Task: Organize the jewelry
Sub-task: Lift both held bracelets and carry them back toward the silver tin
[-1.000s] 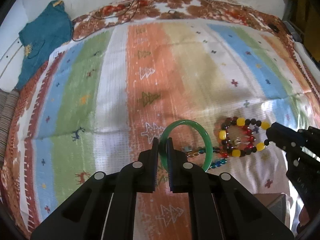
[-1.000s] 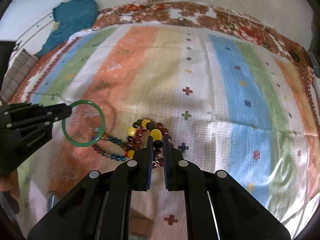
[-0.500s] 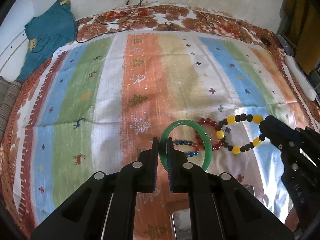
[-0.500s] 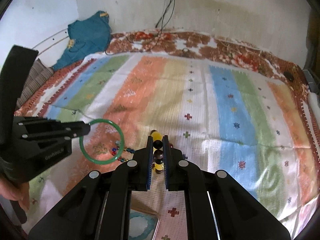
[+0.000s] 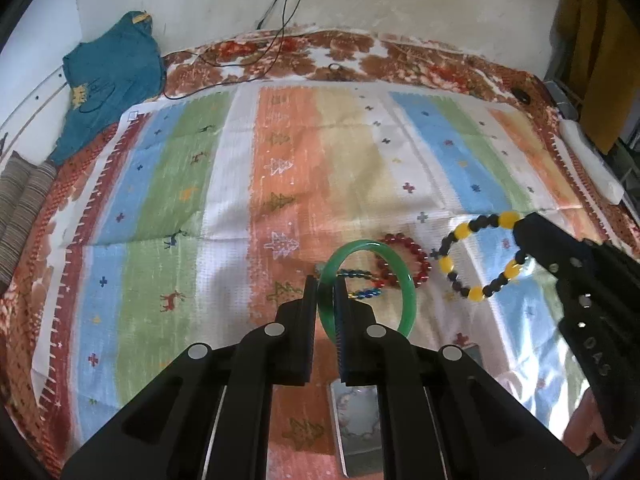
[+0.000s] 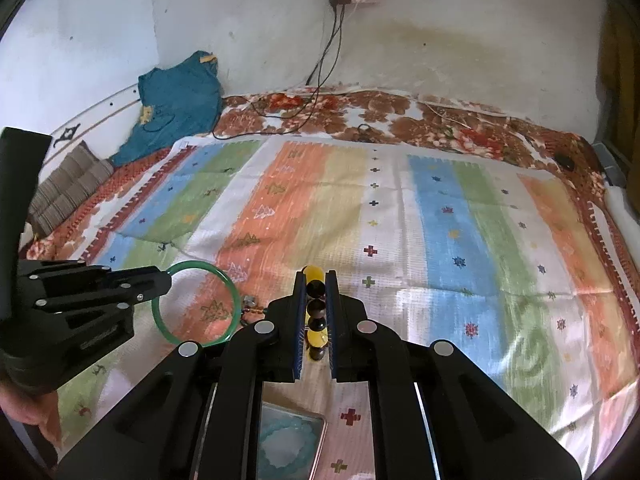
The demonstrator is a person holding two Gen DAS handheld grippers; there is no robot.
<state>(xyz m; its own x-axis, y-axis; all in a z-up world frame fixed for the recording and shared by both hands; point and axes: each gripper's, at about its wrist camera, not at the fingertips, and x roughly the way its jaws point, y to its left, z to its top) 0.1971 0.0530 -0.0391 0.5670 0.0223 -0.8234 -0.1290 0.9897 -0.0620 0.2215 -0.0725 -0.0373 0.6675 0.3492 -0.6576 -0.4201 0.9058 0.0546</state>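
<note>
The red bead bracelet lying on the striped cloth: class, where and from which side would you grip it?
Pinch one short stretch of the red bead bracelet across its strand, coming from above. It lies flat as an open loop on the cloth, so one finger goes inside and one outside.

Right tongs [image 6: 316,312] clamp a yellow-and-black bead bracelet [image 6: 315,322]; left tongs [image 6: 166,280] (at left) pinch a green bangle [image 6: 200,304].

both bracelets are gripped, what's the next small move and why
Probably carry the green bangle, clamped in the left gripper, back over the tray visible just below the fingers. Both pieces hang clear of the striped cloth, and the right gripper holds the yellow-and-black bracelet apart.
</note>
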